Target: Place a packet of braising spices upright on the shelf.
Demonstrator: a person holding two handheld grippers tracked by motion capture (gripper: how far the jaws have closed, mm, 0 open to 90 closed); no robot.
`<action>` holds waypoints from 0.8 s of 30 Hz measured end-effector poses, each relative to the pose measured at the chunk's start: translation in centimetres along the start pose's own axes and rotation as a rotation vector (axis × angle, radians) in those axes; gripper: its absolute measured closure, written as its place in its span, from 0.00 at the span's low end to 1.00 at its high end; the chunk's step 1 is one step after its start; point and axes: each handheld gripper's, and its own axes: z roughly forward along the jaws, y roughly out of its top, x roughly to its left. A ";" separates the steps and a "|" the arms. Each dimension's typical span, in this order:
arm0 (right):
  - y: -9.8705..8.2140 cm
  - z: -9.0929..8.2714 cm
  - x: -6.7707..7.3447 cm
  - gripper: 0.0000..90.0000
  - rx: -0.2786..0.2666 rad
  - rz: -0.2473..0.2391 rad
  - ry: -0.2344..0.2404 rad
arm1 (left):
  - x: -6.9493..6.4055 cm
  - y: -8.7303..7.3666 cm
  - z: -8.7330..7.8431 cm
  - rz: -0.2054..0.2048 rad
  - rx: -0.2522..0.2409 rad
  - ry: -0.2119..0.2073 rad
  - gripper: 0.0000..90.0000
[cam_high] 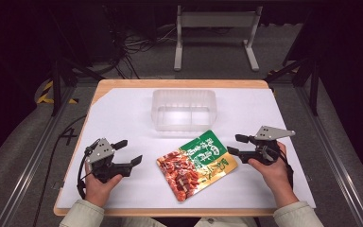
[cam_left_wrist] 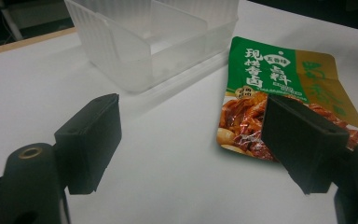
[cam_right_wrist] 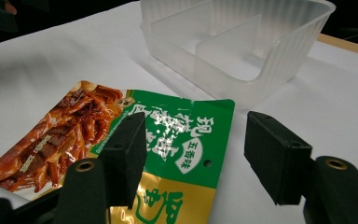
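A flat food pouch [cam_high: 197, 163], green and gold with a picture of braised meat, lies on the white table just in front of a clear plastic bin [cam_high: 184, 109]. My left gripper [cam_high: 128, 153] hovers open to the left of the pouch [cam_left_wrist: 279, 93], jaws pointing right, nothing between them. At the pouch's right edge my right gripper [cam_high: 235, 144] stands open too, jaws pointing left over the green top [cam_right_wrist: 182, 135] of the pouch. The bin [cam_left_wrist: 154, 37] has a divider across its inside [cam_right_wrist: 233, 42] and holds nothing that I can see.
The white sheet [cam_high: 123, 118] covers a wooden tabletop with bare room left and right of the bin. A metal frame [cam_high: 215, 33] and cables stand on the floor beyond the far edge. Rails run along both sides of the table.
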 end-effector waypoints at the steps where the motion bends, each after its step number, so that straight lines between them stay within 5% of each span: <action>1: 0.0 0.2 0.0 0.41 0.007 0.003 0.006 | 0.0 0.0 0.0 0.000 0.003 0.001 0.24; 24: -2.4 4.2 -1.4 0.36 0.219 0.118 0.040 | 0.0 -0.1 0.4 -0.009 0.021 -0.008 0.24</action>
